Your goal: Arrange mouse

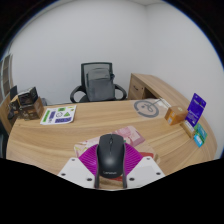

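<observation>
One mouse (111, 153) held in the hand-held gripper (111, 172).
Both fingers press its sides; bare table (100, 128) lies ahead toward the far edge.

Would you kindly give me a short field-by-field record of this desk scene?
held item: black mouse between the claw fingers, pads against its sides
surface: wooden desk
just beyond mouse: pink item
far side: black office chair
desk's near-left part: green-and-white sheet
desk's right part: blue box
</observation>
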The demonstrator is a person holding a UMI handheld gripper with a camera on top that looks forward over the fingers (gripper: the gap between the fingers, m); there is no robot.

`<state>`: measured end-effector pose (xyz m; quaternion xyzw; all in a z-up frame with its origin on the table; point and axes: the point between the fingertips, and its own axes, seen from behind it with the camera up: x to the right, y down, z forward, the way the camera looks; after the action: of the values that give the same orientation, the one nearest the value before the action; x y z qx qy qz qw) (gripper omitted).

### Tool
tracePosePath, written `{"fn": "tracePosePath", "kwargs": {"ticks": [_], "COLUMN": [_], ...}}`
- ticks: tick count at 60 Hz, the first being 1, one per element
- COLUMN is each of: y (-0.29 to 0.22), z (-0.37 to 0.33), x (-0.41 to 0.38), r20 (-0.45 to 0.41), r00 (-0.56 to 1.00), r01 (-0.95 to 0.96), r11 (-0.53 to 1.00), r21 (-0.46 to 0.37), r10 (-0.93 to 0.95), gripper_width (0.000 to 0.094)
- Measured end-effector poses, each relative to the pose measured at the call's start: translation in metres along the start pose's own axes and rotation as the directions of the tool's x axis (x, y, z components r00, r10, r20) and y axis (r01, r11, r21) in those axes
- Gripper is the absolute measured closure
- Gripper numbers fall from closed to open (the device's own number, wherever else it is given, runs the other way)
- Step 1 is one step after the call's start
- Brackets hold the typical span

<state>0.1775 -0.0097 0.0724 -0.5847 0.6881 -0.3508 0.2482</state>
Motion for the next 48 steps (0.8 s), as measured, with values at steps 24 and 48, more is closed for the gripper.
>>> {"fn": "tracePosePath", "kwargs": {"ticks": [24, 48], "y": [0.069, 0.024], "z": [0.058, -0.152], "x": [0.029, 0.063], "r20": [-0.04, -0.055], "r00": [0.999, 0.998], "r01": [-0.028, -0.031], "r11": [0.995, 0.999], "r21": [-0.1, 0.032], "r10": [0.024, 0.033], "gripper_width": [0.0187, 0.0071]}}
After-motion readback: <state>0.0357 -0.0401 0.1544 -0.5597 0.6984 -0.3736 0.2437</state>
